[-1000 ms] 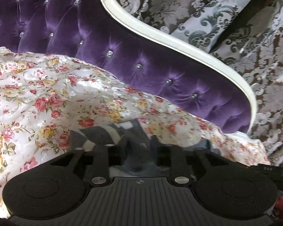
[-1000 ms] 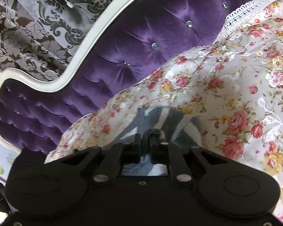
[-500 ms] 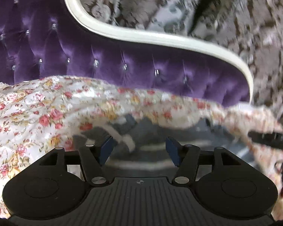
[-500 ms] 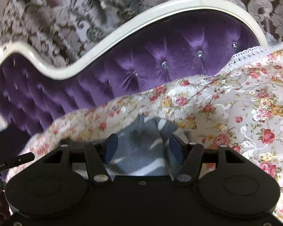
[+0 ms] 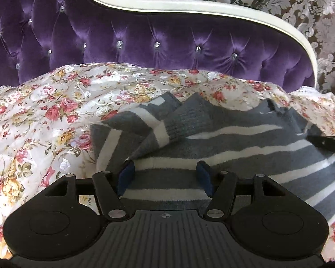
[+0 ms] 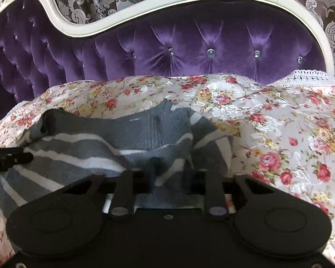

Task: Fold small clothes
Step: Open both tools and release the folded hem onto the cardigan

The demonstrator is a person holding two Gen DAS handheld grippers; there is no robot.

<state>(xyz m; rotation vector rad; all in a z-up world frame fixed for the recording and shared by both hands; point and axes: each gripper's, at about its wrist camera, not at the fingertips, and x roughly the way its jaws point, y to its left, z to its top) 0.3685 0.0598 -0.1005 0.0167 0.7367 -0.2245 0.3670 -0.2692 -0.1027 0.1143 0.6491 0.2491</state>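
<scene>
A small grey knit garment with white stripes (image 5: 234, 143) lies rumpled on the floral bedspread (image 5: 44, 116). Its sleeve is folded over at the left. My left gripper (image 5: 165, 176) is open, its blue pads (image 5: 126, 174) wide apart over the garment's near edge, holding nothing. In the right wrist view the same garment (image 6: 96, 143) lies left of centre, bunched up. My right gripper (image 6: 167, 174) is open over that bunched part, and cloth hides its fingertips. The tip of each gripper shows at the edge of the other's view.
A purple tufted headboard (image 5: 167, 42) with a cream frame (image 6: 145, 6) stands right behind the bedspread. Damask curtains (image 5: 312, 11) hang behind it. The floral bedspread (image 6: 290, 134) spreads to the right, with a lace edge (image 6: 301, 76) at the far right.
Both grippers were shut on the garment one second ago. They have opened and let it go, and drawn back; the garment now lies spread on the bedspread.
</scene>
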